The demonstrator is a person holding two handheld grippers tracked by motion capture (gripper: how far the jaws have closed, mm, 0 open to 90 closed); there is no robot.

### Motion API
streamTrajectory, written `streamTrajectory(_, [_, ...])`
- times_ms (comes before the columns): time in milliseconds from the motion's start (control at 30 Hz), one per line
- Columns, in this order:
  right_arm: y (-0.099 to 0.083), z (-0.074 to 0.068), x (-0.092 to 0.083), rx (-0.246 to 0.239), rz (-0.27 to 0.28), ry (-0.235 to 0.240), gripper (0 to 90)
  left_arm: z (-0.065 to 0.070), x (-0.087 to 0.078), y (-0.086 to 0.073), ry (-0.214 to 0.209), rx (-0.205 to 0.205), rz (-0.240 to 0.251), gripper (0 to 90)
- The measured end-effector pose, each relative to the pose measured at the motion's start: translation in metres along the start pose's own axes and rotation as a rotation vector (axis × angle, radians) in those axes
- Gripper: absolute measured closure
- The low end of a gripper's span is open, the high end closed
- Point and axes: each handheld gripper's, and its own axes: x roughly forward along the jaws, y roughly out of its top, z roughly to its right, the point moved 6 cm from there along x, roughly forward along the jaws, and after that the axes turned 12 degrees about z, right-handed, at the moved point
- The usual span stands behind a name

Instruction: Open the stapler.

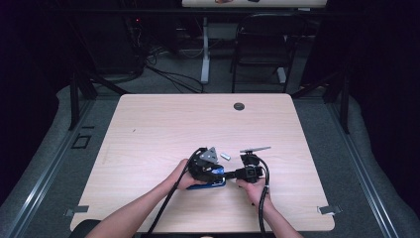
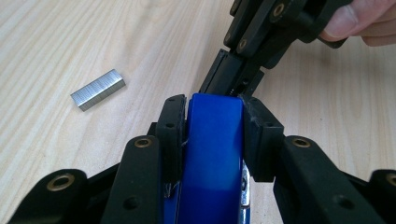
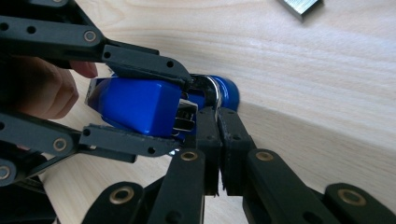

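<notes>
The left hand-held gripper (image 2: 212, 135) squeezes the blue stapler (image 2: 212, 154) from both sides, low over the table (image 2: 56, 42). The right hand-held gripper (image 3: 218, 135) is closed tight at the stapler's front end. Staples (image 2: 98, 89) lie nearby.

High view looks down from afar; both tongs views closely share the stapler (image 2: 212, 154)
</notes>
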Motion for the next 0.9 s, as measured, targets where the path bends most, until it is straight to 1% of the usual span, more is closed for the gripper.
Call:
streamTrajectory(67, [0.0005,0.0005,0.0001,0.000,0.003,0.008,88.9,0.0003,0.0004,-0.0002,0.003,0.004,0.010,64.4])
streamTrajectory(100, [0.0008,0.0003,-0.0007,0.010,0.001,0.012,88.9,0.0005,0.0007,-0.0002,0.006,0.005,0.015,64.4])
streamTrajectory(167, [0.0020,-0.0013,-0.0017,0.025,0.001,0.029,88.9,0.0006,-0.0004,-0.0003,0.000,0.011,0.007,64.5])
streamTrajectory(233, [0.0022,-0.0019,-0.0019,0.026,-0.001,0.029,89.2,0.0006,-0.0012,-0.0003,-0.004,0.016,0.006,64.6])
streamTrajectory(300, [0.0012,-0.0018,-0.0007,0.052,0.001,0.044,89.4,0.0009,-0.0011,-0.0004,-0.001,0.023,0.013,64.9])
streamTrajectory(367, [0.0005,-0.0014,-0.0003,0.061,0.000,0.052,89.9,0.0009,-0.0015,-0.0008,-0.004,0.025,0.016,65.0])
streamTrajectory(400, [0.0003,-0.0020,0.0000,0.050,-0.003,0.050,90.0,0.0009,-0.0015,-0.0009,-0.003,0.027,0.016,65.2])
streamTrajectory(433, [0.0001,-0.0026,0.0009,0.061,0.009,0.050,90.0,0.0009,-0.0021,-0.0011,0.000,0.035,0.013,65.4])
streamTrajectory(467, [0.0001,-0.0026,0.0009,0.061,0.009,0.050,90.0,0.0011,-0.0020,-0.0015,-0.001,0.033,0.023,65.4])
streamTrajectory(500, [-0.0002,-0.0025,0.0011,0.063,0.013,0.052,90.0,0.0004,-0.0029,-0.0019,0.003,0.034,0.013,65.5])
streamTrajectory(567, [-0.0007,-0.0026,0.0010,0.058,0.018,0.049,90.0,0.0004,-0.0022,-0.0025,0.003,0.033,0.033,65.7])
streamTrajectory(600, [-0.0007,-0.0033,0.0015,0.062,0.029,0.048,90.0,0.0003,-0.0022,-0.0028,0.004,0.036,0.041,65.8])
streamTrajectory(667, [-0.0009,-0.0034,0.0020,0.063,0.044,0.045,90.0,0.0004,-0.0031,-0.0035,0.005,0.041,0.040,66.0])
streamTrajectory(733, [0.0008,-0.0034,0.0042,0.052,0.075,0.028,90.0,0.0006,-0.0028,-0.0040,0.005,0.040,0.056,66.2])
streamTrajectory(767, [0.0010,-0.0034,0.0042,0.050,0.076,0.028,90.0,0.0004,-0.0033,-0.0042,0.003,0.047,0.057,66.2])
streamTrajectory(800, [0.0010,-0.0034,0.0042,0.050,0.076,0.028,90.0,0.0006,-0.0025,-0.0044,0.007,0.046,0.069,66.2])
streamTrajectory(867, [0.0007,-0.0033,0.0044,0.052,0.084,0.029,90.0,0.0008,-0.0036,-0.0051,0.009,0.054,0.067,66.2])
streamTrajectory(900, [0.0006,-0.0035,0.0043,0.050,0.084,0.023,90.0,0.0006,-0.0034,-0.0052,0.006,0.052,0.075,66.3])
